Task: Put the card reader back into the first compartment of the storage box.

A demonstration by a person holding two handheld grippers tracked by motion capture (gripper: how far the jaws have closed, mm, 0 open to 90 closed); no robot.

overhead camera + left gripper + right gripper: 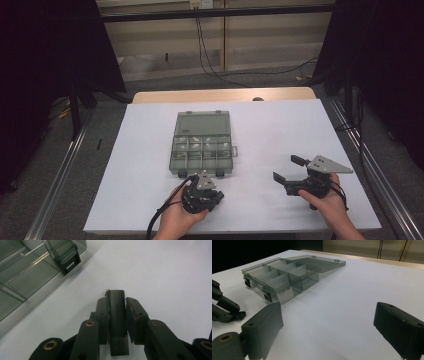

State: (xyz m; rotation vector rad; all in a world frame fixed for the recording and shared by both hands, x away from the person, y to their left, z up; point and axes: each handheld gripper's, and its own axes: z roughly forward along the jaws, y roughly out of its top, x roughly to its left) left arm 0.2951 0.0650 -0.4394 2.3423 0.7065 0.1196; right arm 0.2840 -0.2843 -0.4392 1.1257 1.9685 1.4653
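Observation:
A clear grey compartment box [202,145] lies at the table's middle with its lid folded open away from me; its dividers show in the right gripper view [278,275]. Just in front of the box, my left gripper [204,192] is shut on a small black stick-shaped piece [116,315], which stands up between the jaws [117,303]. The box's front corner and one black latch [67,260] sit to the upper left of it. My right gripper [287,168] hovers at the front right, open, with nothing between its pads [327,320].
A white sheet [280,125] covers the table, with a wooden edge [225,95] at the back. Black curtains and metal rails flank both sides. Part of the left gripper [225,310] appears at the left of the right gripper view.

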